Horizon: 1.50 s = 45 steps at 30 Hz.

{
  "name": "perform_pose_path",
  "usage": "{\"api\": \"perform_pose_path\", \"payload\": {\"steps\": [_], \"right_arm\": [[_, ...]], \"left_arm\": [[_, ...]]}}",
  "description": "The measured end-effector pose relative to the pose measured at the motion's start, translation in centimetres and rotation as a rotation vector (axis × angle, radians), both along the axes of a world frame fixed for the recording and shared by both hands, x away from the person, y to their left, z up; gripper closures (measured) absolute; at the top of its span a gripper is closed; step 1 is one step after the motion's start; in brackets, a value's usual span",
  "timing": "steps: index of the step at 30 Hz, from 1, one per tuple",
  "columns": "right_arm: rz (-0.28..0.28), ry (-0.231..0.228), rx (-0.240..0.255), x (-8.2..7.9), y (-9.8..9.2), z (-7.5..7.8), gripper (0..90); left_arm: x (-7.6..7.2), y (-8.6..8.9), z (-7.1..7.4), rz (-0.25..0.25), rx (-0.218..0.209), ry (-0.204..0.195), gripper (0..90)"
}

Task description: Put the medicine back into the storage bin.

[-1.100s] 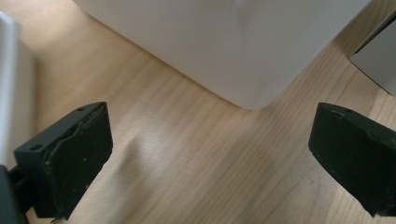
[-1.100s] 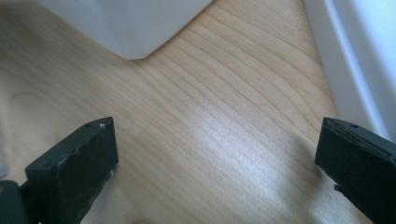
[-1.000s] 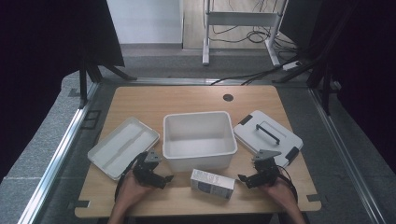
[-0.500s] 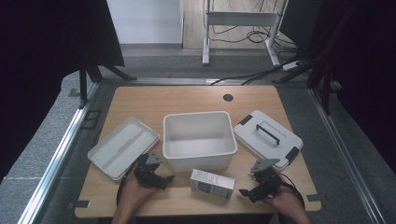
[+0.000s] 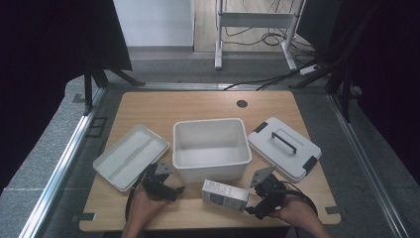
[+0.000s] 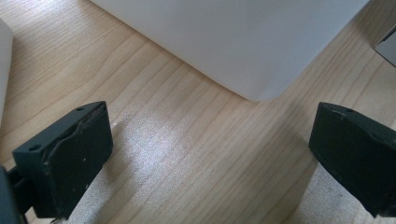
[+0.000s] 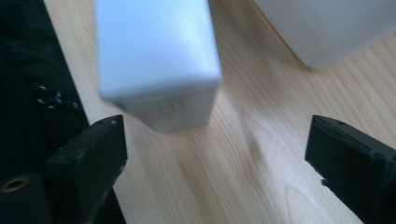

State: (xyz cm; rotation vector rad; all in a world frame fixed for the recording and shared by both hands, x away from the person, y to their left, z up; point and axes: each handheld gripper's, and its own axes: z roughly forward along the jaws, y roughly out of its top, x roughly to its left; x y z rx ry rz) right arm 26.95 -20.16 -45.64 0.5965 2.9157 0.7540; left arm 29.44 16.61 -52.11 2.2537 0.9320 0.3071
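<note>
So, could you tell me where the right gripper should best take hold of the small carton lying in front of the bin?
Probably across the carton's narrow width near its right end, coming from the right gripper's side: it lies flat there, end-on to those open jaws.

The high view looks forward and down over the whole light wooden tabletop (image 5: 198,106), while both gripper views skim it closely, sharing the white rectangular plastic tub (image 5: 210,146).
</note>
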Motion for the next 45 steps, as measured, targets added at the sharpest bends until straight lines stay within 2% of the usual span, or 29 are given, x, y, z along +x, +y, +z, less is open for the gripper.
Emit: {"api": "perform_pose_path", "payload": {"steps": [2, 5, 7, 8, 12, 15, 18, 23, 25, 31, 39, 45], "right_arm": [[0.016, 0.016, -0.025, 0.2, 1.0, 0.6, 12.9], [0.049, 0.037, -0.071, 0.5, 2.5, 1.3, 14.5], [0.09, 0.033, -0.125, 0.6, 4.2, 1.9, 17.3], [0.09, 0.033, -0.125, 0.6, 4.2, 1.9, 17.3], [0.152, 0.042, -0.197, 0.6, 6.7, 2.4, 23.1], [0.181, 0.041, -0.254, 0.8, 8.4, 2.5, 28.9], [0.202, 0.058, -0.3, 1.2, 9.7, 2.2, 35.4], [0.227, 0.095, -0.363, 1.9, 11.2, 1.6, 46.7], [0.239, 0.083, -0.393, 1.9, 11.6, 1.5, 51.8], [0.248, 0.101, -0.396, 1.9, 11.7, 2.1, 54.5], [0.263, 0.111, -0.362, 2.0, 11.5, 4.9, 54.6], [0.272, 0.106, -0.353, 2.2, 11.7, 7.7, 54.6]], "left_arm": [[0.0, 0.0, 0.0, 0.0, 0.0, 0.0, 0.0], [0.0, 0.0, 0.0, 0.0, -0.001, 0.0, 0.0], [0.0, 0.0, 0.0, 0.001, -0.002, -0.001, 0.4], [0.0, 0.0, 0.0, 0.002, -0.003, -0.001, 0.4], [-0.1, 0.0, 0.0, 0.005, -0.005, -0.002, 1.0], [-0.1, 0.0, 0.0, 0.004, -0.004, -0.003, 1.4], [-0.1, 0.0, 0.0, 0.003, -0.005, -0.003, 1.5], [-0.2, 0.1, 0.1, -0.003, -0.008, -0.006, 2.8], [-0.3, 0.1, 0.1, -0.003, -0.01, -0.006, 3.3], [-0.3, 0.1, 0.1, -0.002, -0.01, -0.007, 3.6], [-0.3, 0.1, 0.1, -0.002, -0.009, -0.007, 3.6], [-0.3, 0.1, 0.1, -0.002, -0.009, -0.007, 3.6]]}}
